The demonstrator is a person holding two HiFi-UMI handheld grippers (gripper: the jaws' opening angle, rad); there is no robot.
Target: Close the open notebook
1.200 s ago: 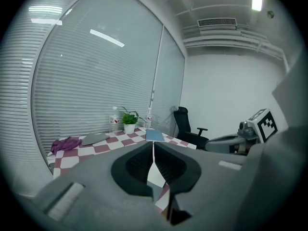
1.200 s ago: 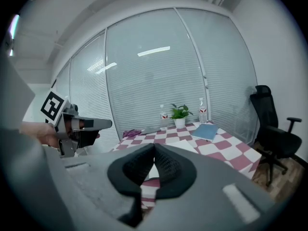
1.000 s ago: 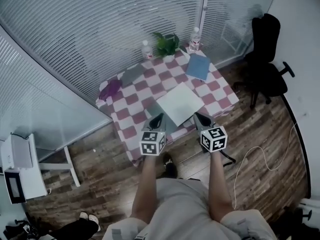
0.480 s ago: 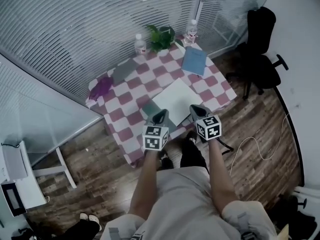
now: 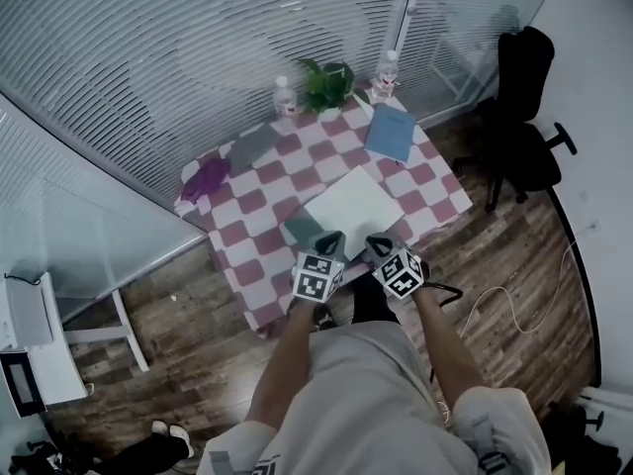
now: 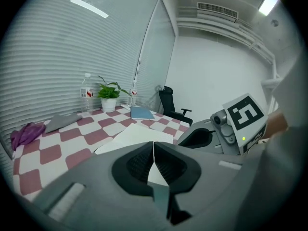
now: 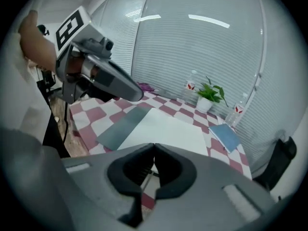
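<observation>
A room walled with grey slatted blinds [image 5: 198, 57] and floored in dark wood holds a small counter [image 5: 259, 265] under a pink-and-white checked cloth. Along its far edge stand a clear bottle [image 5: 285, 97], a potted plant [image 5: 326, 85] and a second bottle [image 5: 387, 72], with a blue book [image 5: 391, 132] lying flat just in front of that second bottle. A grey cloth [image 5: 252, 146] and a purple cloth [image 5: 206, 178] lie toward the left side. A black office chair [image 5: 524, 107] stands off the counter's right corner. The notebook [image 5: 353, 209] lies open at the near edge of the counter, its white page facing up and its grey cover spread flat to the left. The left gripper [image 6: 154, 143] hangs over the near edge by the grey cover, its fingers [image 6: 139, 165] pressed together with nothing between them. The right gripper [image 7: 154, 146] hangs just beside it, in front of the white page's near corner, and its fingers [image 7: 132, 170] are likewise closed on nothing. Whether either gripper touches the notebook cannot be told.
</observation>
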